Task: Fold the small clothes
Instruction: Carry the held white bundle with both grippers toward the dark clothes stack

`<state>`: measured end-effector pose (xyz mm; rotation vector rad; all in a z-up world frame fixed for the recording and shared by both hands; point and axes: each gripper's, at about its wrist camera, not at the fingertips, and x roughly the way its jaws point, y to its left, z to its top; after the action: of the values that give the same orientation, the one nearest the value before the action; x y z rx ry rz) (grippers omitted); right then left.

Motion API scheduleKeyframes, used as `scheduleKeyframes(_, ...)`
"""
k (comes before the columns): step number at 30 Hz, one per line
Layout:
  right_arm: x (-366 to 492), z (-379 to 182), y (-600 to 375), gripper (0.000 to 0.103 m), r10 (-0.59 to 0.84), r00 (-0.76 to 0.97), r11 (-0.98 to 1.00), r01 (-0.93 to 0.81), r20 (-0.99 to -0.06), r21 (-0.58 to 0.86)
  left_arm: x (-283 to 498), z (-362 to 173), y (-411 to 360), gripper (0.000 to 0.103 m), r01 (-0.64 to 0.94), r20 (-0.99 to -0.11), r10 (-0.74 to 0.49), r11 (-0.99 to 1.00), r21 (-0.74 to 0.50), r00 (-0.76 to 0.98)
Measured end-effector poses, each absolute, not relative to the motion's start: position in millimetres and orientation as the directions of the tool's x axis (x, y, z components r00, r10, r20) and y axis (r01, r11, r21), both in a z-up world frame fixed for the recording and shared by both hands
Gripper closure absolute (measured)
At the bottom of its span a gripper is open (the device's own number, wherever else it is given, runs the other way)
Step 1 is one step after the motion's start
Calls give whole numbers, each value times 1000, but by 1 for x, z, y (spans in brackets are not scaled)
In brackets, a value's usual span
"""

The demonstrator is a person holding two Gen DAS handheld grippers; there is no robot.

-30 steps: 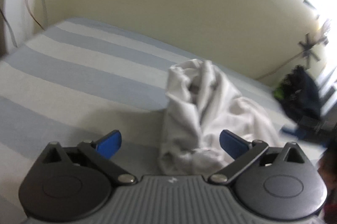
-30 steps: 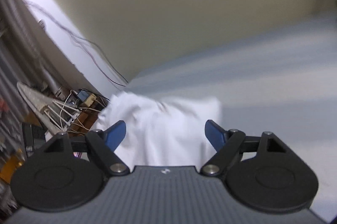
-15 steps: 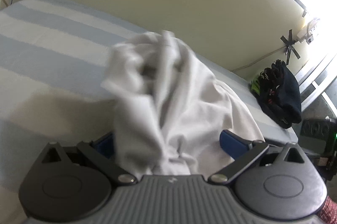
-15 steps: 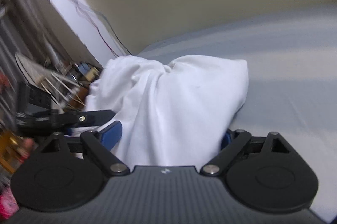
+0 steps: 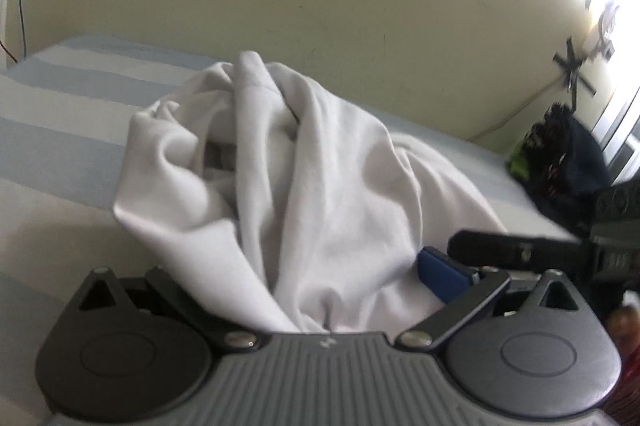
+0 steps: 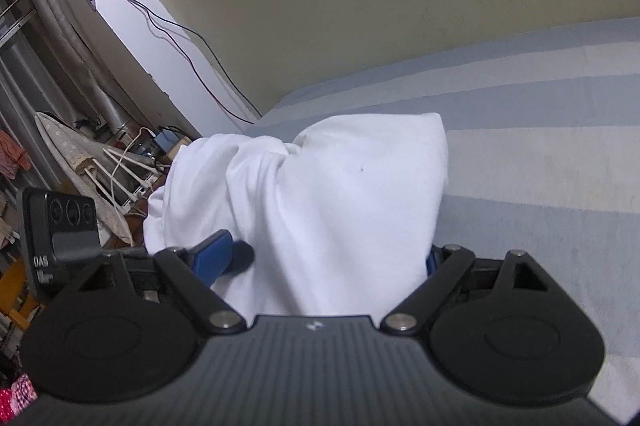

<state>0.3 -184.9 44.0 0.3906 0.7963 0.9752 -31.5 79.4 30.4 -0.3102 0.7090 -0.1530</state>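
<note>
A crumpled white garment (image 5: pixel 320 165) lies heaped on the blue-and-white striped bed (image 5: pixel 60 97). My left gripper (image 5: pixel 320 266) is open wide with the heap's near end between its fingers. Cloth hides its left pad, and its right blue pad (image 5: pixel 444 274) is clear of the cloth. In the right wrist view the same garment (image 6: pixel 340 185) fills the gap of my open right gripper (image 6: pixel 320 260). There the left blue pad (image 6: pixel 212 258) shows bare and the right pad is almost hidden by cloth. A black finger of the right gripper (image 5: pixel 520 250) reaches in beside my left one.
A dark heap of clothes (image 5: pixel 560 161) sits at the bed's far right end. Off the bed's left side stand an ironing board (image 6: pixel 80 161), cables and clutter. A yellowish wall (image 6: pixel 360 5) runs behind the bed. Bare striped sheet (image 6: pixel 540 145) extends right of the garment.
Both grippers have closed in on the garment, so cloth that lay ahead of the fingers now sits between them. The two grippers have come near enough to show in each other's view.
</note>
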Motion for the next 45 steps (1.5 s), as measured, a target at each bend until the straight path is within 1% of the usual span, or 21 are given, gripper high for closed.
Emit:
scheduleKeyframes(3, -2, 45, -183, 12, 850, 307, 523, -594, -428, 611, -39, 31, 71, 0, 16, -621, -208, 954, -300, 755)
scheduleKeyframes(7, -5, 46, -178, 12, 838, 312, 536, -626, -448, 567, -47, 31, 69, 0, -10, -618, -188, 953, -302, 763)
scheduleKeyframes(12, -10, 47, -169, 10, 821, 319, 549, -668, -473, 503, -54, 33, 59, 0, -42, -627, -130, 967, -252, 768)
scheduleKeyframes(16, -8, 45, -167, 6, 832, 306, 533, -668, -463, 518, -57, 33, 57, 0, -67, -625, -111, 965, -255, 773)
scheduleKeyframes(21, -8, 46, -165, 6, 832, 305, 533, -671, -462, 515, -57, 34, 50, 0, -93, -622, -89, 963, -255, 778)
scheduleKeyframes(29, -6, 43, -169, 4, 846, 290, 513, -672, -447, 534, -64, 32, 61, 0, -87, -601, -115, 951, -297, 791)
scheduleKeyframes(37, -7, 43, -169, 3, 851, 287, 508, -668, -441, 544, -65, 30, 61, 0, -84, -602, -102, 958, -273, 792)
scheduleKeyframes(45, -12, 46, -166, 0, 838, 301, 524, -676, -455, 518, -69, 30, 63, 0, -77, -587, -120, 951, -299, 801)
